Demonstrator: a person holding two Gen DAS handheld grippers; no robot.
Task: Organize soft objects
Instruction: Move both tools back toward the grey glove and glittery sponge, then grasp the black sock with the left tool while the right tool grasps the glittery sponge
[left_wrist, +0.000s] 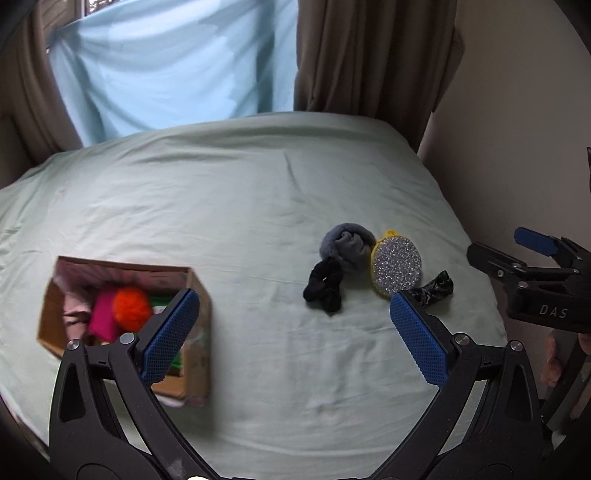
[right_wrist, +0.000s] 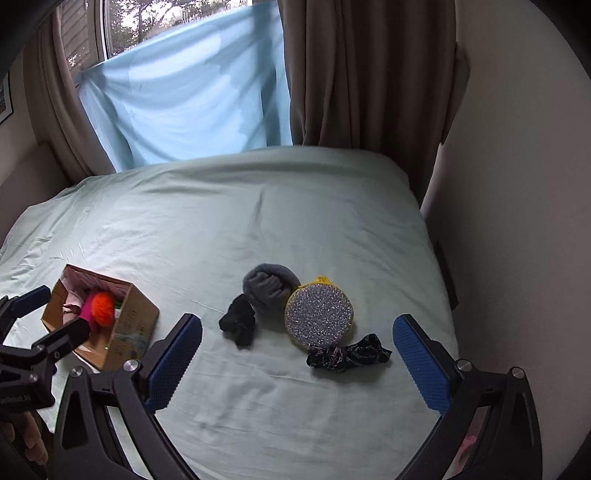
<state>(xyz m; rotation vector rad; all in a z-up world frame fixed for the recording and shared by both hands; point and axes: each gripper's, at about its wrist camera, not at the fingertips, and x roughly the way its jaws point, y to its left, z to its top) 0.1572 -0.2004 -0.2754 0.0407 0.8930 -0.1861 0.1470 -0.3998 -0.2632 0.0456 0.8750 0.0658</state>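
Note:
On the pale green bed sheet (left_wrist: 240, 206) lie a rolled grey sock (left_wrist: 346, 244), a black scrunchie (left_wrist: 325, 288), a round glittery silver sponge with yellow edge (left_wrist: 396, 266) and a dark patterned scrunchie (left_wrist: 435, 288). They also show in the right wrist view: sock (right_wrist: 269, 288), black scrunchie (right_wrist: 238, 322), sponge (right_wrist: 320, 316), patterned scrunchie (right_wrist: 347, 353). A cardboard box (left_wrist: 192, 343) at left holds an orange pom-pom (left_wrist: 132, 307) and a pink item (left_wrist: 103, 317). My left gripper (left_wrist: 295, 332) is open and empty above the sheet. My right gripper (right_wrist: 295, 358) is open and empty, near the objects.
Brown curtains (right_wrist: 354, 74) and a light blue cloth (right_wrist: 192, 96) hang behind the bed. A wall (right_wrist: 517, 184) runs along the bed's right edge. The box also shows in the right wrist view (right_wrist: 129, 332).

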